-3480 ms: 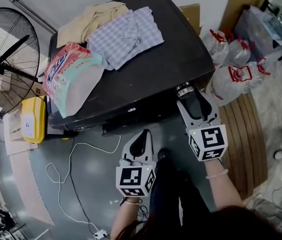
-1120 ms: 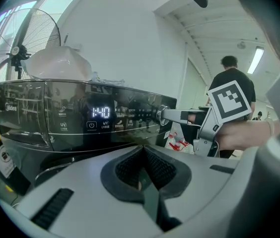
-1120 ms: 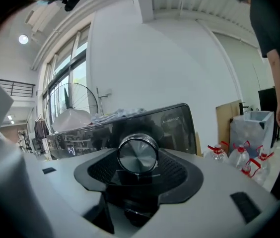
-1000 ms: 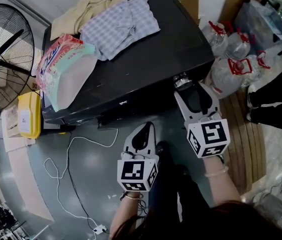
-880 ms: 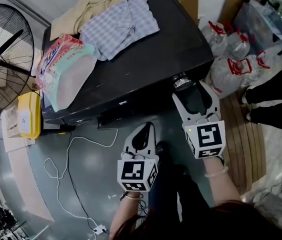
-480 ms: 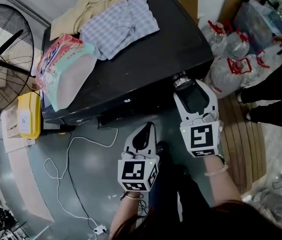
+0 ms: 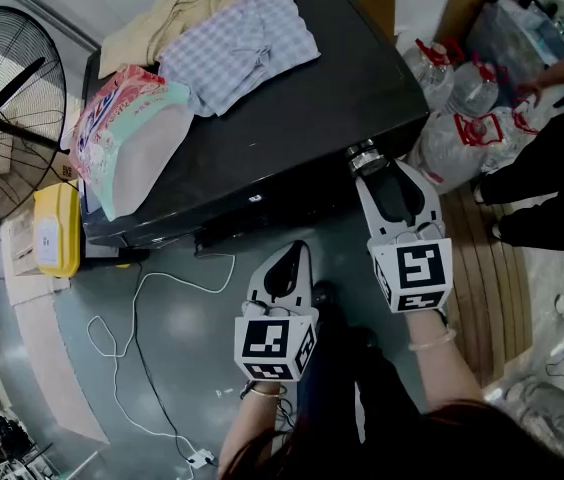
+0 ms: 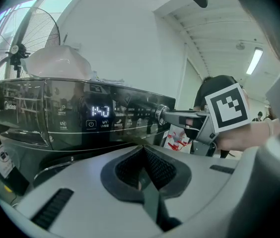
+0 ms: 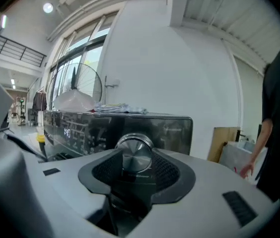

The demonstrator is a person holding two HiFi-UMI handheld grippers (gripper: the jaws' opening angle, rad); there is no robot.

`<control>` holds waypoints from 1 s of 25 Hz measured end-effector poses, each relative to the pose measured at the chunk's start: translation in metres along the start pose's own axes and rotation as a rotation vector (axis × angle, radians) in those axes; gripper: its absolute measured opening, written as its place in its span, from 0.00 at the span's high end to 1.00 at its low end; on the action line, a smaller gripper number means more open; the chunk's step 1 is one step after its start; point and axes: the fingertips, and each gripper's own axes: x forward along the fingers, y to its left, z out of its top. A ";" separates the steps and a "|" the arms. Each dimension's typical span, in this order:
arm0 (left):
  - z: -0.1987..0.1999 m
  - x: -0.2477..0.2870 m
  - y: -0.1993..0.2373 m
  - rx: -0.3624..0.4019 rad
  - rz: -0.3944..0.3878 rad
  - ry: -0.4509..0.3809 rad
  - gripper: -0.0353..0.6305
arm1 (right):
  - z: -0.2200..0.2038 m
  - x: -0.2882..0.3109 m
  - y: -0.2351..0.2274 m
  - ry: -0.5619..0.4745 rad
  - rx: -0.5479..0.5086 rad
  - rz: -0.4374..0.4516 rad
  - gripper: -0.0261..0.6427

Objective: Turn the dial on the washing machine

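At the bottom of the head view the person's forearms reach forward, one hand-held gripper in each hand. The left hand-held gripper (image 7: 284, 266) hovers low centre above the grey floor (image 7: 177, 348), short of the machine's front; its jaws are pressed together with nothing between them. The right hand-held gripper (image 7: 378, 175) reaches further, right of centre, to the front right corner of the washing machine (image 7: 292, 118). Its jaws have just been closing and now sit narrowed on the dial (image 9: 132, 155), the dark pads pressing the round metal knob on both sides. The dial juts from the right end of the glossy black control panel, where a lit display (image 8: 100, 111) glows further left. A white cable (image 7: 142, 308) loops across the floor at lower left. On the machine's dark top lie a detergent bag (image 7: 127, 138) at the left edge, a checked cloth (image 7: 247, 43) and a beige cloth (image 7: 177, 18) behind it. A yellow container (image 7: 50, 233) and a standing fan (image 7: 2, 98) fill the left edge; tied plastic bags (image 7: 462, 128) sit at upper right.
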 end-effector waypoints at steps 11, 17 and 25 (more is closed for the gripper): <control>-0.008 -0.002 -0.002 -0.004 -0.012 0.013 0.92 | -0.002 -0.003 -0.003 -0.034 0.092 0.016 0.64; -0.008 -0.003 0.000 -0.005 -0.016 0.015 0.92 | -0.005 -0.001 0.009 -0.013 -0.003 0.040 0.51; -0.010 -0.001 0.002 -0.006 -0.021 0.018 0.92 | -0.008 0.005 0.004 0.015 -0.045 0.017 0.49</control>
